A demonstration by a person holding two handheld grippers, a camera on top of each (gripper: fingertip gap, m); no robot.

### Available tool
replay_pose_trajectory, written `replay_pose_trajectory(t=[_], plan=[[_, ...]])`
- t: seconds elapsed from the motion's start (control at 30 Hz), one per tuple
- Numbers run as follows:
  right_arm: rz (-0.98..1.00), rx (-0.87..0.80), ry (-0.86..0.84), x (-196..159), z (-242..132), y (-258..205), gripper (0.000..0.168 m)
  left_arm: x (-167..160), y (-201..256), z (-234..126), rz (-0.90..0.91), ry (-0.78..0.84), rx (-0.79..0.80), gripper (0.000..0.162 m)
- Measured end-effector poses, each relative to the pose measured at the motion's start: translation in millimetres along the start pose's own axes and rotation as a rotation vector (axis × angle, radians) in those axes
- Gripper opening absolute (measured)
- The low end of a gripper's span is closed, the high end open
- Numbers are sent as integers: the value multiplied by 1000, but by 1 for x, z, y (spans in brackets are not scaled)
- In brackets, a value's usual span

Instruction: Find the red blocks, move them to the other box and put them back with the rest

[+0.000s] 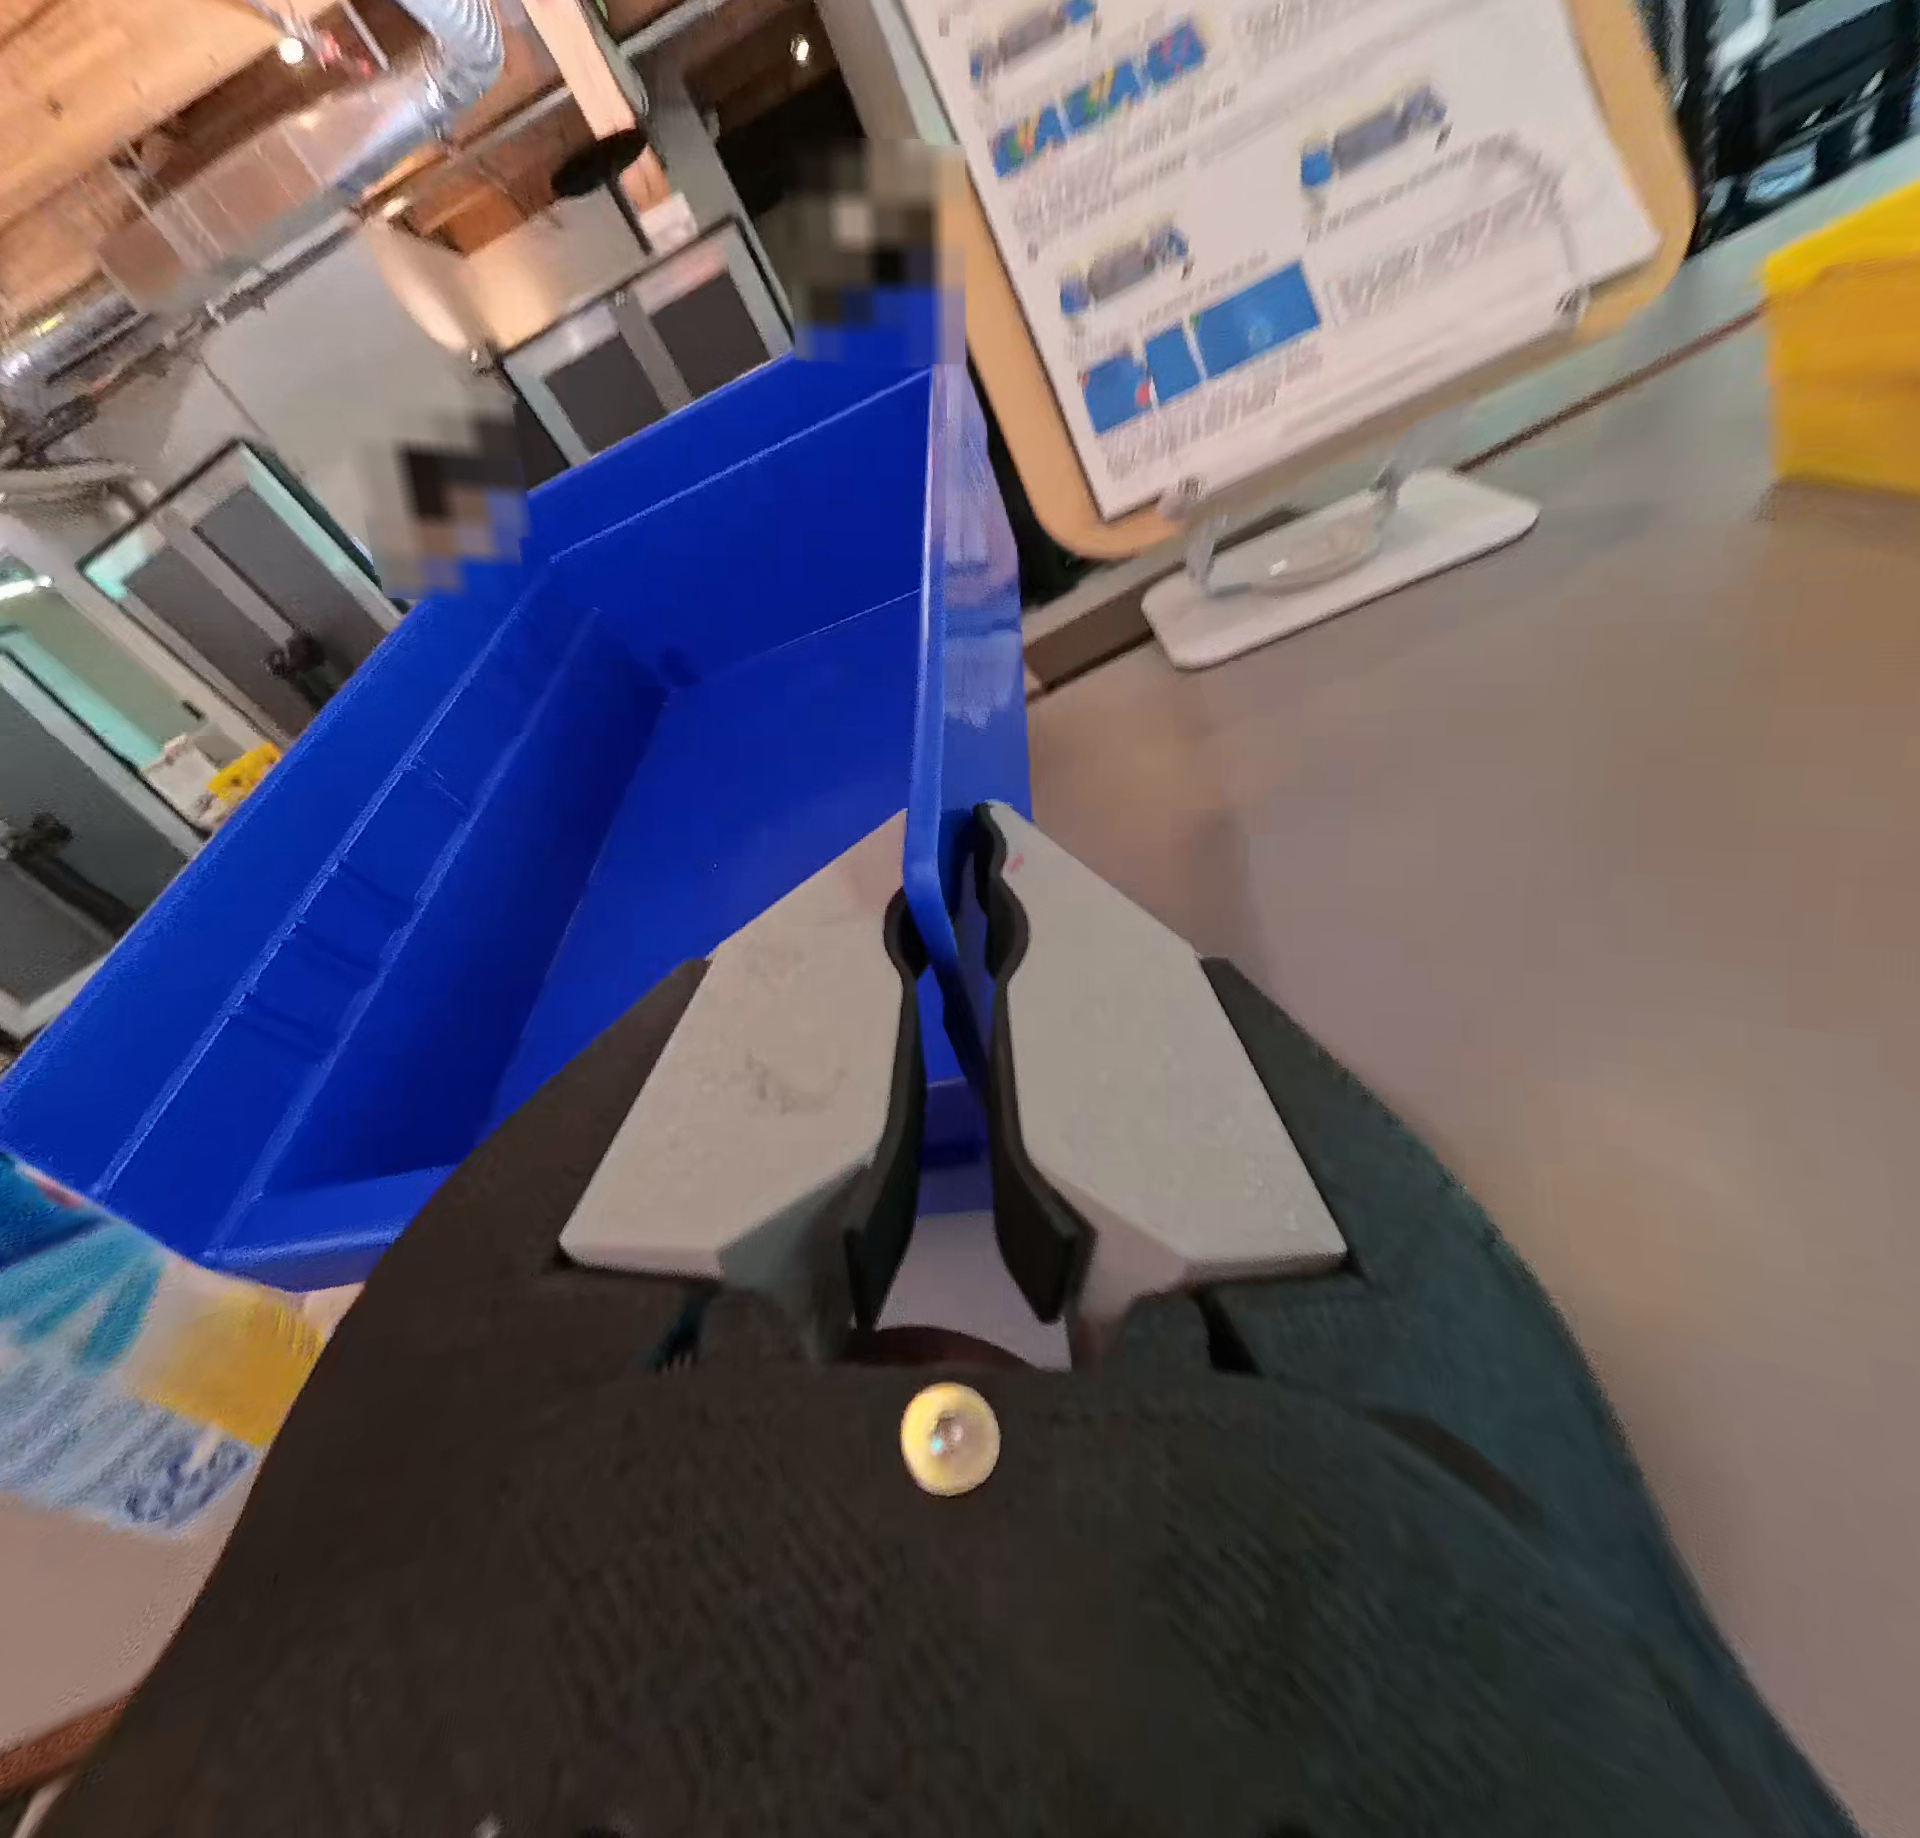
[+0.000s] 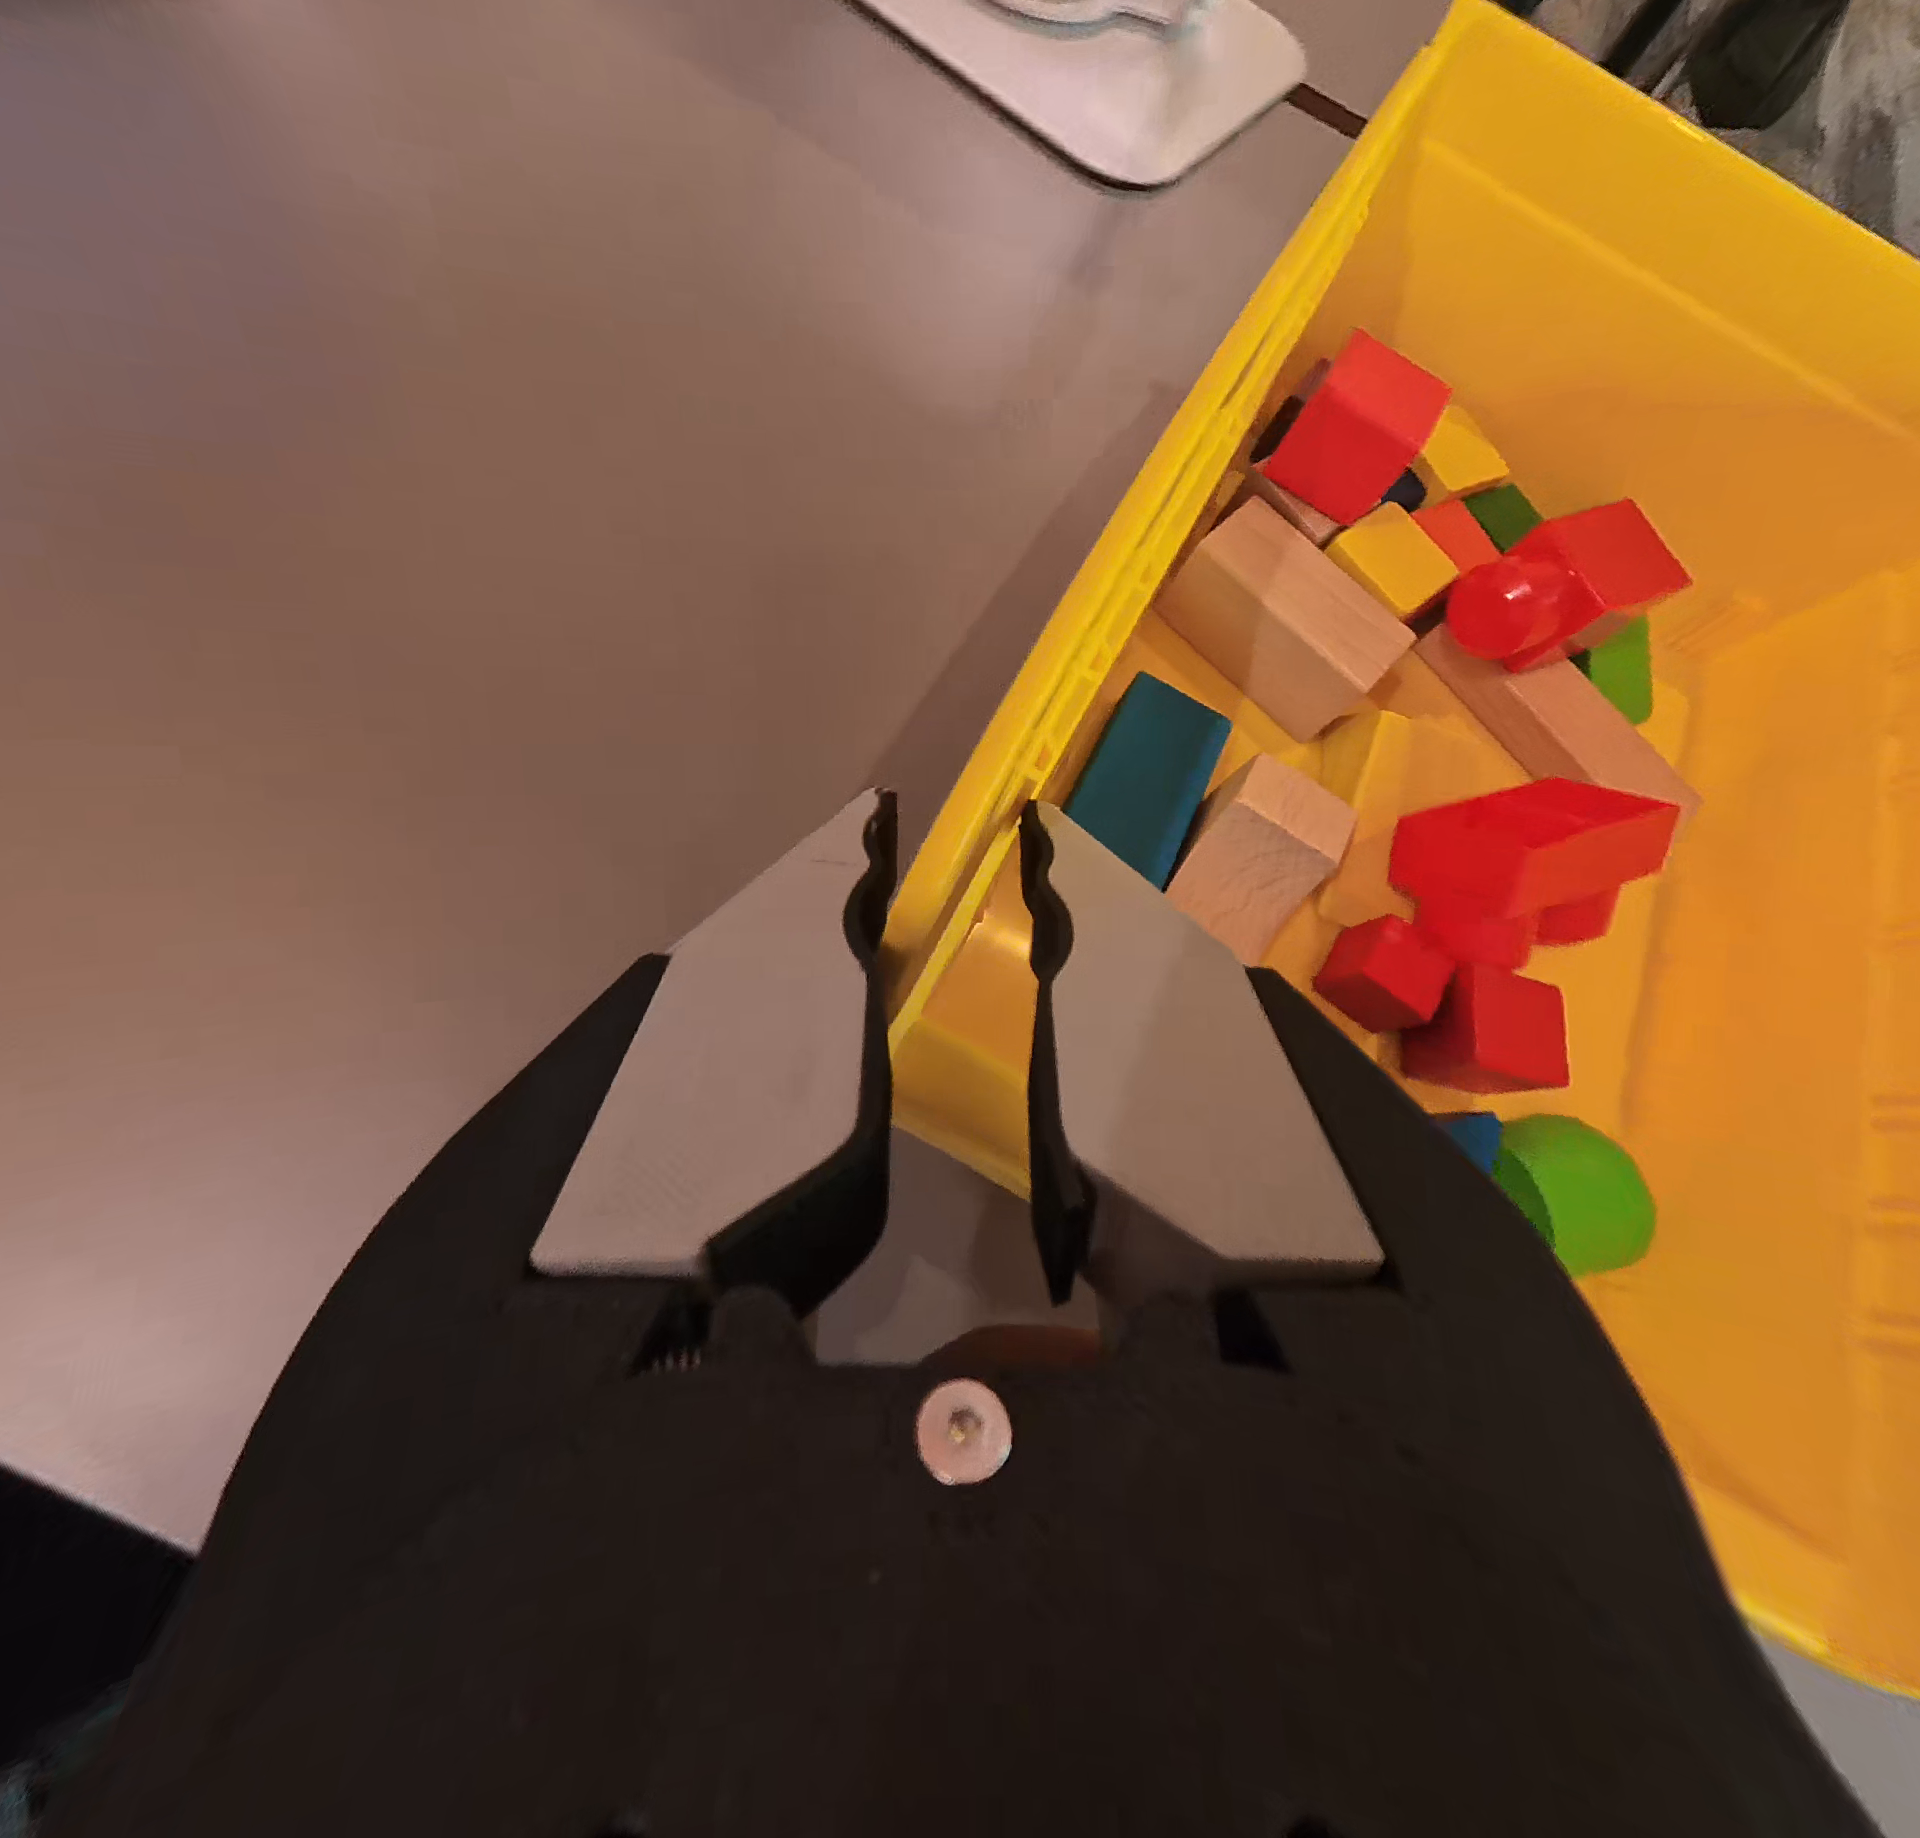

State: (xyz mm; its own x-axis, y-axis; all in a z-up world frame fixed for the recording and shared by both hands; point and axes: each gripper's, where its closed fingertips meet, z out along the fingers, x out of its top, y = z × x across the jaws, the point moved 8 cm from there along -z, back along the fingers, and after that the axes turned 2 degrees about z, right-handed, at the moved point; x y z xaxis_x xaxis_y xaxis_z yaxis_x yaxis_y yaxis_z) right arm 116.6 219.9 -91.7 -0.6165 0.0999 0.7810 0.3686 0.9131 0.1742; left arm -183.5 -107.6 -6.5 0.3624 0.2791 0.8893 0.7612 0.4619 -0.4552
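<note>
My left gripper [image 1: 945, 832] is shut on the right wall of a blue box [image 1: 727, 749], one finger inside and one outside. The part of the blue box that shows holds nothing. My right gripper [image 2: 956, 822] is closed on the left wall of a yellow box [image 2: 1558, 261] near its front corner. Inside the yellow box lie several red blocks [image 2: 1351, 427], among them a long one [image 2: 1527, 843] and a cube [image 2: 1486, 1030], mixed with natural wood [image 2: 1278, 625], blue [image 2: 1143, 770], yellow and green [image 2: 1579, 1206] blocks.
A board with a printed sheet [image 1: 1278, 178] stands on a white base [image 1: 1340, 562] behind the blue box; the base also shows in the right wrist view [image 2: 1039, 53]. The yellow box [image 1: 1849, 354] shows far right. A blurred colourful sheet [image 1: 104, 1373] lies at lower left on the grey-brown table [image 2: 416, 438].
</note>
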Motion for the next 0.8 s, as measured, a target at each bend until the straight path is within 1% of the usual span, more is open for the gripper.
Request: replay_pose_trajectory(t=[0.13, 0.27, 0.37, 0.43, 0.47, 0.53, 0.57, 0.63, 0.67, 0.73, 0.8], plan=[[-54, 78, -6, 25, 8, -61, 24, 47, -7, 8, -4, 90, -42, 3], [-127, 155, 4, 50, 22, -129, 26, 84, -8, 15, 22, 172, -83, 3], [-156, 250, 25, 69, 34, -180, 28, 105, -8, 18, 42, 221, -123, 3], [-176, 327, 53, 82, 41, -215, 33, 114, -5, 19, 57, 239, -143, 3], [-185, 366, 84, 89, 43, -231, 36, 118, -4, 19, 62, 247, -149, 3], [-186, 439, 145, 101, 38, -253, 35, 122, -1, 19, 66, 259, -160, 3], [-186, 468, 175, 106, 32, -257, 40, 123, 1, 18, 71, 265, -168, 3], [-182, 497, 259, 111, 13, -249, 43, 125, 7, 17, 84, 277, -189, 3], [-174, 492, 302, 112, 1, -238, 40, 127, 12, 16, 92, 282, -204, 3], [-158, 473, 379, 110, -23, -208, 40, 134, 27, 16, 106, 292, -241, 3], [-135, 417, 437, 104, -46, -170, 40, 144, 48, 17, 120, 305, -292, 3]])
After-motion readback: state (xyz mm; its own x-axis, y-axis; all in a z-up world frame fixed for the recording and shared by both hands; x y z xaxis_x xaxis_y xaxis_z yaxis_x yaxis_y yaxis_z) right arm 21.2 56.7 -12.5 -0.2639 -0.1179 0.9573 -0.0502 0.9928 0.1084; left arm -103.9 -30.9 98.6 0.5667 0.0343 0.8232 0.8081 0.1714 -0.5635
